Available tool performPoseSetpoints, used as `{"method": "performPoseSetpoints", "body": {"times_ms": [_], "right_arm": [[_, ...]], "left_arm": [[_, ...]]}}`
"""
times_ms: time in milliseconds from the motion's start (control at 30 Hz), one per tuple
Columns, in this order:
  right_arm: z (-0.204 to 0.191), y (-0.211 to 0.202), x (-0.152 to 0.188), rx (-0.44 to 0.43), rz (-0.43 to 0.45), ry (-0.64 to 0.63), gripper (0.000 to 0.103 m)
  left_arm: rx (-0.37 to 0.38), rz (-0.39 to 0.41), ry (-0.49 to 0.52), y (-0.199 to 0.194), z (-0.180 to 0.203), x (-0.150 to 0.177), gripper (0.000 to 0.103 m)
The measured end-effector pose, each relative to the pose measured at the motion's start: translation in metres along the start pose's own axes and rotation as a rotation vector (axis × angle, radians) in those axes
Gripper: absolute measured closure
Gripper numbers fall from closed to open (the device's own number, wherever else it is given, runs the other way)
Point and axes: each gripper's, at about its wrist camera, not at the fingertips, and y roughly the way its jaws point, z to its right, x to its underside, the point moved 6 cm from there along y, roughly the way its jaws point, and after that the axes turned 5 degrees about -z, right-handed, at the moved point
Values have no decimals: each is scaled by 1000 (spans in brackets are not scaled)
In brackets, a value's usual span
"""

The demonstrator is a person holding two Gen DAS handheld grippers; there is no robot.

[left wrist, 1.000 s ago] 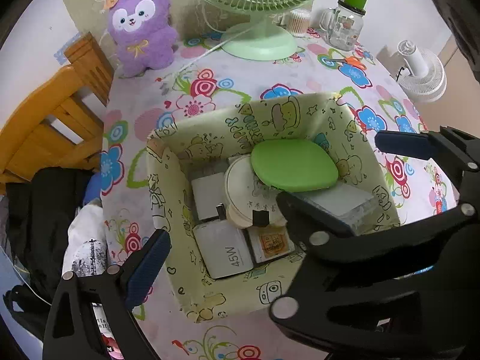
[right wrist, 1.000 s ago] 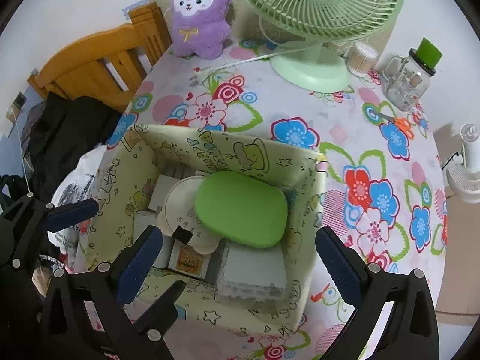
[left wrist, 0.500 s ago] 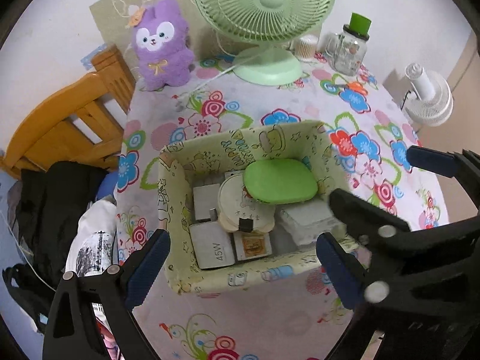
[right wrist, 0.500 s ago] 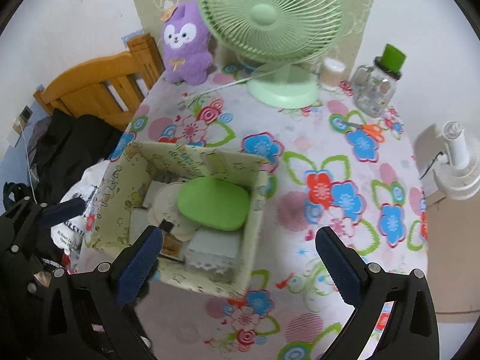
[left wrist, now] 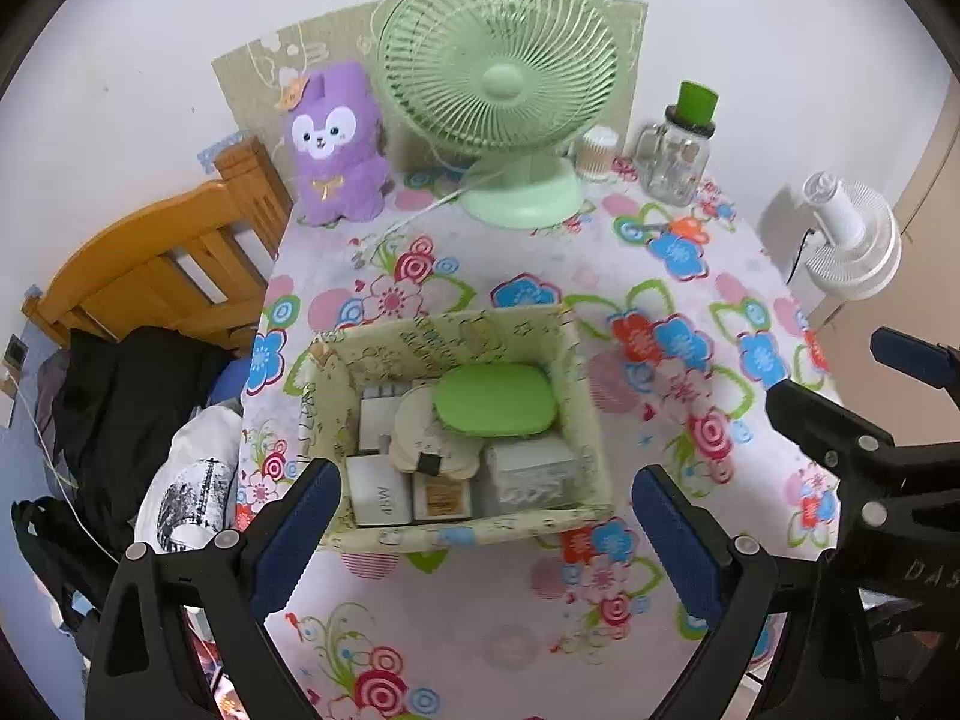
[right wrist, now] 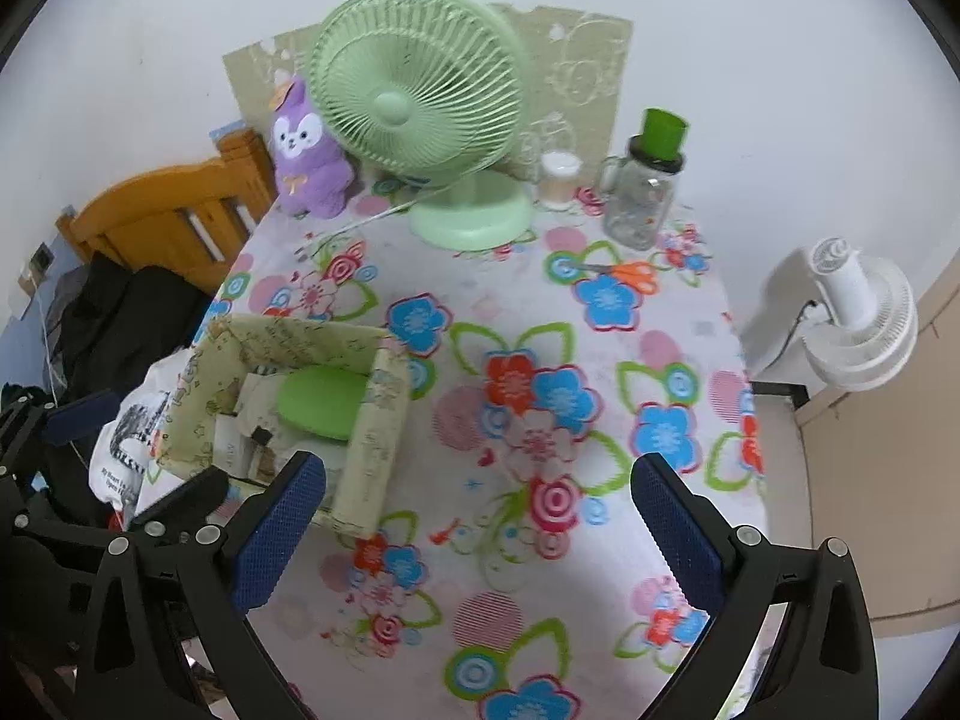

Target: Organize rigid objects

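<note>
A cream patterned fabric box (left wrist: 576, 360) (right wrist: 372, 420) sits on the flowered tablecloth. Inside it lie a green oval case (left wrist: 493, 400) (right wrist: 321, 402), a round cream item (left wrist: 420, 438), white charger boxes (left wrist: 377, 489), a small yellow-labelled box (left wrist: 441, 501) and a clear plastic box (left wrist: 531, 474). My left gripper (left wrist: 486, 534) hovers open in front of the box with nothing between its fingers. My right gripper (right wrist: 480, 528) is open over bare tablecloth to the right of the box, also holding nothing.
At the back stand a green desk fan (left wrist: 504, 96) (right wrist: 420, 102), a purple plush (left wrist: 336, 144), a glass jar with a green lid (left wrist: 678, 150) and a cotton swab tub (right wrist: 561, 180). Orange scissors (right wrist: 630, 273) lie near the jar. A wooden chair (left wrist: 156, 276) with dark clothes stands left, a white fan (right wrist: 852, 312) right.
Both grippers have pulled back and up from the box, so it looks smaller and farther. The right gripper has also swung to the right. The box's contents have not moved.
</note>
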Motion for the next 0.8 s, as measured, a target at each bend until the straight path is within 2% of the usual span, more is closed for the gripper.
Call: {"method": "performPoseSetpoints", "body": {"times_ms": [433,800], "right_arm": [[50,-60,11,62,105,11,0],[60,-87,25,65,144,44,0]], "left_arm": [[-1,83,-24,-54,33,1,4],[-8,154,-13,-85,50,8,0]]}}
